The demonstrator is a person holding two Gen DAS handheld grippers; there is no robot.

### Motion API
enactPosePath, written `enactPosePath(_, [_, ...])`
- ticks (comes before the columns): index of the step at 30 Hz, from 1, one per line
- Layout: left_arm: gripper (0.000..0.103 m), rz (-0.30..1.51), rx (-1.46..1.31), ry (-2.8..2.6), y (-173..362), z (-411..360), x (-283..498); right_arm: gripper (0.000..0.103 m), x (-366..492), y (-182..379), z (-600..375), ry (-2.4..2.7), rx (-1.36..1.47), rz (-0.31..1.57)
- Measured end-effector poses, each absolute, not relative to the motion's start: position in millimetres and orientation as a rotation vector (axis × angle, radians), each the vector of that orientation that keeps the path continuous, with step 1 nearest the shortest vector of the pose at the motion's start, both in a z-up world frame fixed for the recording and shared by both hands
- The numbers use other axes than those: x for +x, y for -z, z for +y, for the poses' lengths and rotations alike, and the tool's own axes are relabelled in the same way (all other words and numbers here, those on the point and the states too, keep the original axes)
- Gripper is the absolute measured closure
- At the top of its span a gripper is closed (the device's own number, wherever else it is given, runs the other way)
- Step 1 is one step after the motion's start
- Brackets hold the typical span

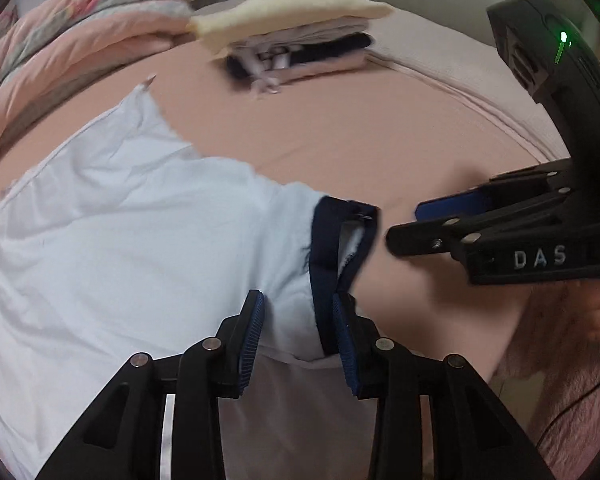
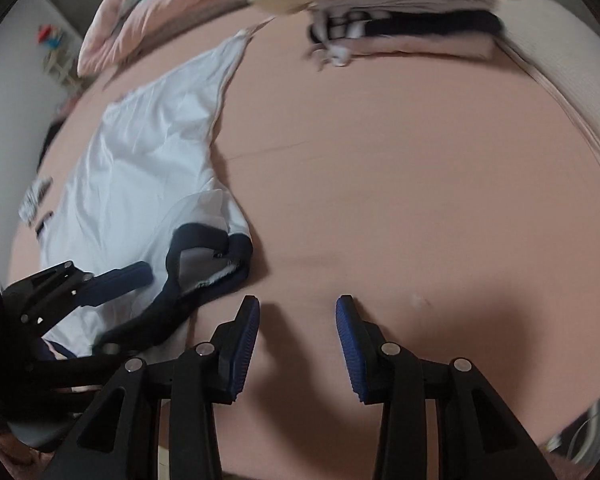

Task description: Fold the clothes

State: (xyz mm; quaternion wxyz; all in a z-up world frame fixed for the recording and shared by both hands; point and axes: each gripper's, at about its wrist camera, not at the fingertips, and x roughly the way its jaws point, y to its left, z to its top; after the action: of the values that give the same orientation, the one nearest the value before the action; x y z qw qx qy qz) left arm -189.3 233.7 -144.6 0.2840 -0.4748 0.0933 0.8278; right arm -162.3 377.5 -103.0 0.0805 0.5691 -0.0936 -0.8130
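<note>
Here the white shirt (image 1: 120, 220) lies spread on the pink bed sheet (image 1: 380, 132), its navy collar (image 1: 332, 240) turned toward both tools. The left gripper (image 1: 298, 320) stands partly open over the shirt: cloth and the navy collar edge lie in the gap between its jaws, but the blue pads (image 1: 254, 332) do not look pressed on anything, so I judge it holds nothing. The right gripper (image 2: 298, 322) is likewise partly open, with only bare sheet between its jaws; the collar sits just to the left of its left jaw, apart from it. A stack of folded clothes (image 2: 400, 32) sits well beyond both sets of jaws, at the far side of the bed, beside a pink quilt (image 1: 80, 28). Judgement: the shirt is flat but not yet folded, and the step in hand is taking a fresh hold near the collar. To do it well, each jaw pair should straddle one shoulder edge either side of the collar, catching both layers, pads closing on hem rather than loose middle cloth. The two holds should sit level with each other, so the fold line runs straight and the lower layer does not drag or bunch.
</note>
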Motion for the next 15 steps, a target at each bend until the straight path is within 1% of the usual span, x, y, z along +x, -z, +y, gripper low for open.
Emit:
enactPosePath(1, [0.071, 0.148, -1.288, -2.259, 141, 223, -197, 0.062, -172, 102, 372, 2.421, 1.684, -0.276])
enactPosePath(3, [0.071, 0.065, -1.278, -2.393, 133, 205, -205, 0.062, -193, 98, 365, 2.409, 1.635, -0.303])
enactPosePath(7, [0.071, -0.034, -1.319, -2.524, 124, 165, -223, 0.062, -215, 82, 357, 2.292, 1.432, -0.616])
enactPosePath(10, [0.072, -0.161, -1.312, -2.478, 116, 142, -222, 0.062, -214, 58, 359, 2.262, 1.246, -0.726])
enactPosePath(11, [0.072, -0.175, -1.278, -2.445, 111, 141, -217, 0.062, -213, 52, 359, 2.288, 1.205, -0.749])
enactPosePath(13, [0.072, -0.125, -1.226, -2.343, 104, 155, -204, 0.062, -206, 48, 372, 2.379, 1.208, -0.769])
enactPosePath(14, [0.072, -0.097, -1.202, -2.289, 100, 163, -198, 0.062, -201, 49, 380, 2.449, 1.252, -0.744])
enactPosePath(15, [0.072, -0.069, -1.177, -2.235, 97, 171, -191, 0.062, -198, 52, 384, 2.515, 1.331, -0.673])
